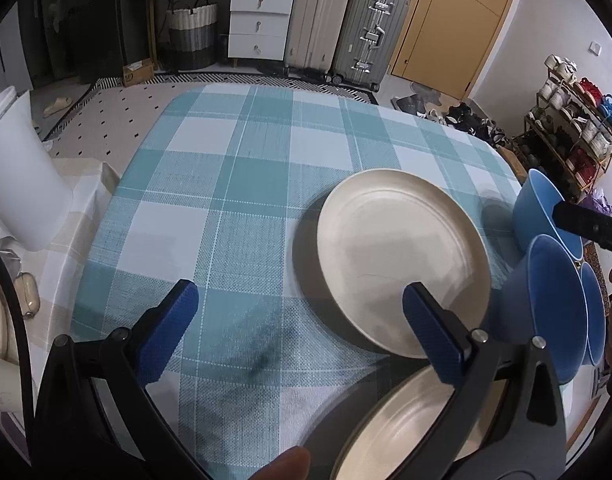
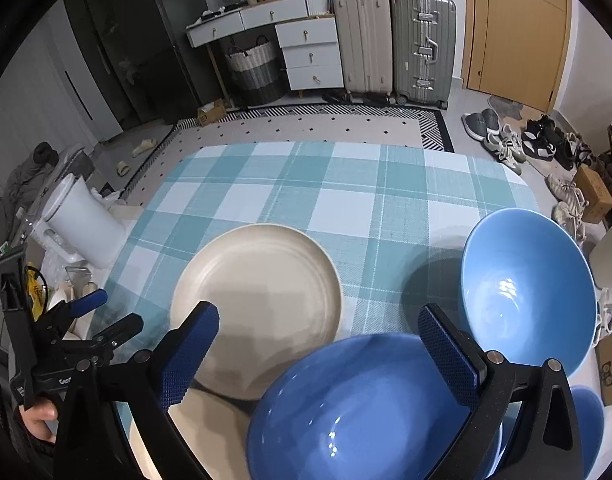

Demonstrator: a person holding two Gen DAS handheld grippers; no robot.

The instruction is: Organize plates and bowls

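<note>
We saw a table under a teal-and-white checked tablecloth (image 2: 346,200) filling most of both views, with two upright suitcases (image 2: 394,40) and a white chest of drawers (image 2: 310,54) against the far wall behind it. A white jug-like container (image 2: 82,224) stood off the left edge of the cloth.

On the cloth lay a cream plate (image 2: 258,296), flat and roughly in the middle. A second cream plate (image 1: 410,424) sat nearer to us, its rim running under the first plate's edge in the left wrist view; we could not tell whether the two touched.

To the right of the plates we counted blue bowls: a far bowl (image 2: 526,292) standing upright on the cloth, and a near bowl (image 2: 362,408) just beside it and close to the camera, partly covering the nearer plate's edge. In the left wrist view a further blue rim showed behind the near one, and we could not tell whether those two were nested or only side by side.

The right gripper (image 2: 318,356) hung above the near bowl with its blue-padded fingers (image 2: 190,356) spread wide, holding nothing. The left gripper (image 1: 302,332) was likewise spread wide and empty, one pad over bare cloth and the other over the plates' meeting rims. A fingertip (image 1: 286,464) showed at the bottom edge of the left wrist view.
</note>
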